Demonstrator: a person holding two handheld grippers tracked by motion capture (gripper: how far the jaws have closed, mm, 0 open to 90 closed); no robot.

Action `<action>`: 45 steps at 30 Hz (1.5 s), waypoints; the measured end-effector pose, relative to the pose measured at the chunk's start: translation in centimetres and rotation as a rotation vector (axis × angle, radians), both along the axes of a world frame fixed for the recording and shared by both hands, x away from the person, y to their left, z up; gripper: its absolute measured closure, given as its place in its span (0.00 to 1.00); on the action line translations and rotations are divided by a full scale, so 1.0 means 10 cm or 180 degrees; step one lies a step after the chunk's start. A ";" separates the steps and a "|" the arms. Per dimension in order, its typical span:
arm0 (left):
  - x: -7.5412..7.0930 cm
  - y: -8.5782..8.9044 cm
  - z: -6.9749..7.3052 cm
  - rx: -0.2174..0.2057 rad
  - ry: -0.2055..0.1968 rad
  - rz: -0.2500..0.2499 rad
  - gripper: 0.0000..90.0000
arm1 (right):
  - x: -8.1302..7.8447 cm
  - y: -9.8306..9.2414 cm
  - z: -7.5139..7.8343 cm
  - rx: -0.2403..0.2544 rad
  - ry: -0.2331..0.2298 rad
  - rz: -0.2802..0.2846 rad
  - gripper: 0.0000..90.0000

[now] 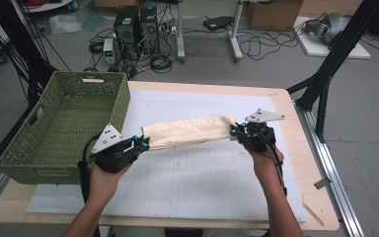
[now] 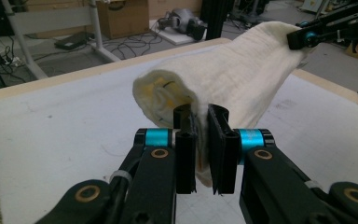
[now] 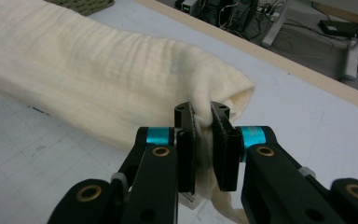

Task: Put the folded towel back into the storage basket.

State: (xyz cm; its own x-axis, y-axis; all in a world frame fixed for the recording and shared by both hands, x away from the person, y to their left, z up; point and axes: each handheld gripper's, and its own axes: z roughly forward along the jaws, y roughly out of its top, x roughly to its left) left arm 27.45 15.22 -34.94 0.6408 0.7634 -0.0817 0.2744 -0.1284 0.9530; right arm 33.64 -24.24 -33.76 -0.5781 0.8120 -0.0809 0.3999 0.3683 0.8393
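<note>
A cream folded cloth point(image 1: 187, 131) hangs stretched between both grippers above the white gridded mat point(image 1: 197, 182). My left gripper point(image 1: 142, 143) is shut on the cloth's left end, and the left gripper view shows the fabric point(image 2: 223, 79) pinched between its jaws point(image 2: 202, 144). My right gripper point(image 1: 236, 131) is shut on the right end. In the right gripper view the cloth point(image 3: 98, 74) bunches up between the jaws point(image 3: 204, 140), and a bit of it trails down below them.
A green woven basket point(image 1: 27, 148) stands on the table's left side, just beside my left hand. The wooden table edge point(image 1: 311, 163) runs along the right. Computers, cables and boxes lie on the floor behind the table.
</note>
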 end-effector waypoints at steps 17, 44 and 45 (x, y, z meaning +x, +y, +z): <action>-0.09 0.36 0.23 -0.0150 -0.0163 0.0269 0.91 | 0.33 0.44 0.25 -0.0013 -0.0156 0.0258 0.91; -0.37 1.01 0.37 -0.0252 -0.0347 0.0862 0.91 | 0.77 1.41 0.60 -0.0124 -0.0391 0.0802 0.91; -0.39 1.04 0.37 -0.0250 -0.0346 0.0885 0.91 | 0.79 1.45 0.60 -0.0137 -0.0379 0.0820 0.91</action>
